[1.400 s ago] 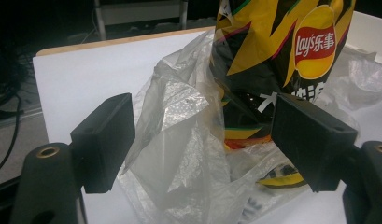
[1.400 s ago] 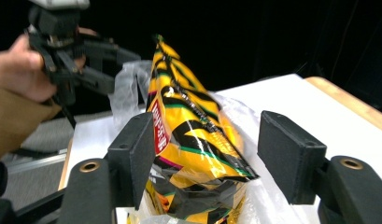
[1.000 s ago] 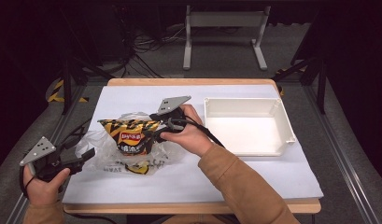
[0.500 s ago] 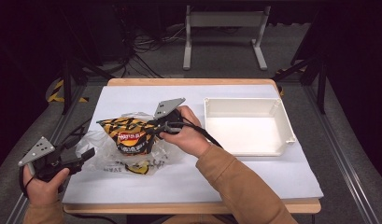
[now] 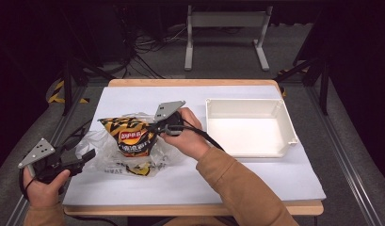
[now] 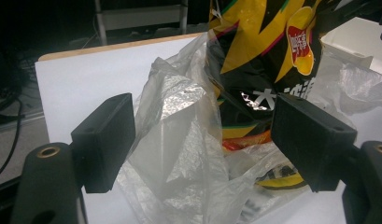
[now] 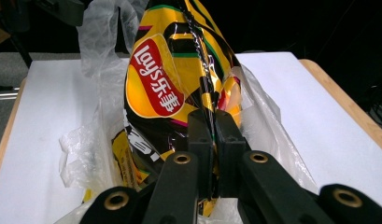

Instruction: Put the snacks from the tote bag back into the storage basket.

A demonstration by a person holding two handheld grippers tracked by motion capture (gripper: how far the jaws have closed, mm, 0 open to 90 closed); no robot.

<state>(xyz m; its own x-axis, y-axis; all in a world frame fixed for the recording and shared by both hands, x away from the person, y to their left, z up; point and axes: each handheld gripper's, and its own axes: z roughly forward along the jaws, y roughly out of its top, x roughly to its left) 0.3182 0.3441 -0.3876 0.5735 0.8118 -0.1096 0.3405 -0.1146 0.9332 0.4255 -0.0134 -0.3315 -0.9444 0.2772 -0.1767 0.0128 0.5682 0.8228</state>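
Right gripper (image 7: 212, 140) just closing, pinched on the chip bag's (image 7: 179, 84) edge seam directly ahead inside the plastic bag (image 6: 179, 154), left gripper (image 6: 202, 140) gaping beside it: likely slip of slick foil if tugged.

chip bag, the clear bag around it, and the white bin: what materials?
Chip bag: looks like glossy printed foil-type film; sharp creases and bright glints. Clear bag: thin translucent plastic film, crinkled, with the table showing through. White bin: seems rigid matte moulded plastic; straight walls, even rim, no glare.
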